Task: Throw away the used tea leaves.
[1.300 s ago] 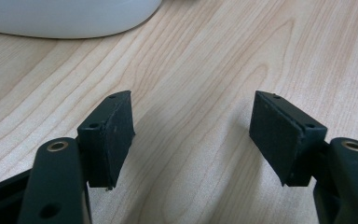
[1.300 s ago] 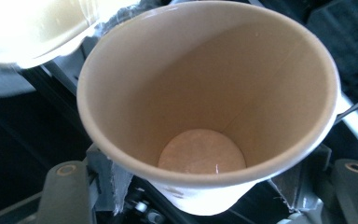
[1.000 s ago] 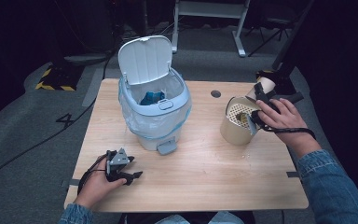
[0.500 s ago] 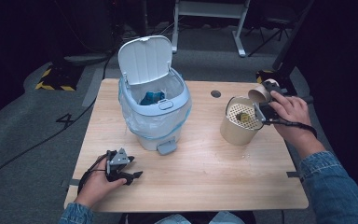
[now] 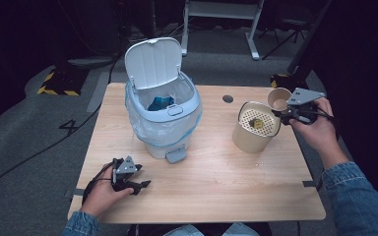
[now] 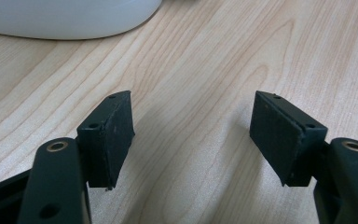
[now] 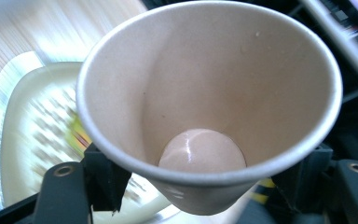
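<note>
A tan paper cup is tipped on its side just right of a cream container with a perforated lid. My right gripper is shut on the cup, one jaw on each side of its wall. In the right gripper view the cup opens toward the camera. Its bottom looks glossy and brownish, and the container lies blurred behind it. A small yellow bit lies on the perforated lid. My left gripper rests on the table at the front left, open, with bare wood between its jaws.
A pale blue pedal bin with a plastic liner stands at the table's middle left. Its lid is up, something blue lies inside, and its pedal faces me. A round cable hole sits behind the container. The floor around is dark.
My right hand has drawn to the right and risen a little with the cup, off the container's top. The left hand has kept still.
</note>
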